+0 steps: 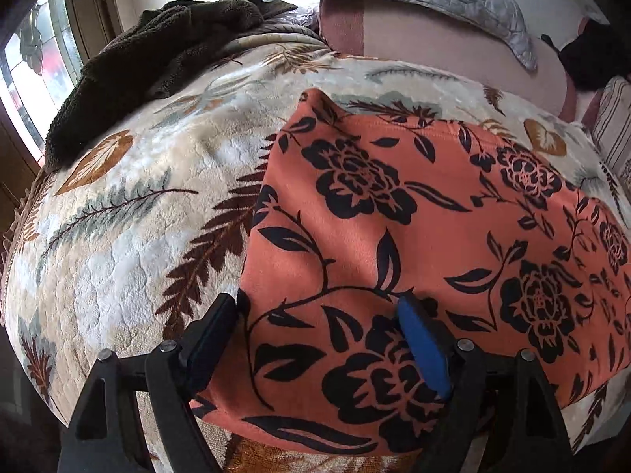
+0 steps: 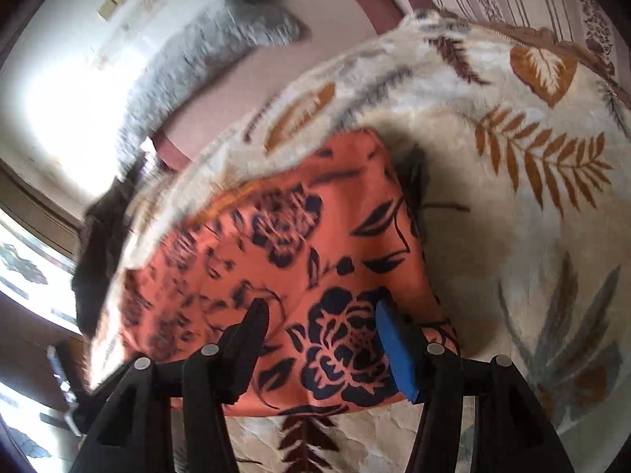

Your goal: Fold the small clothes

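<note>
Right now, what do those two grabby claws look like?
Both look alike. The left gripper has black angular arms with triangle cut-outs and round silver bolts. One finger is all black; the other wears a bright blue pad. The right gripper is the same: black, silver bolts, one blue pad. No cables, sleeves or hands show.

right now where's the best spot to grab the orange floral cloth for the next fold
Take the orange floral cloth by its near corners, coming from the near side. It lies flat on the leaf-print blanket with both open grippers, left gripper and right gripper, above that edge, so likely fold it away from you.
</note>
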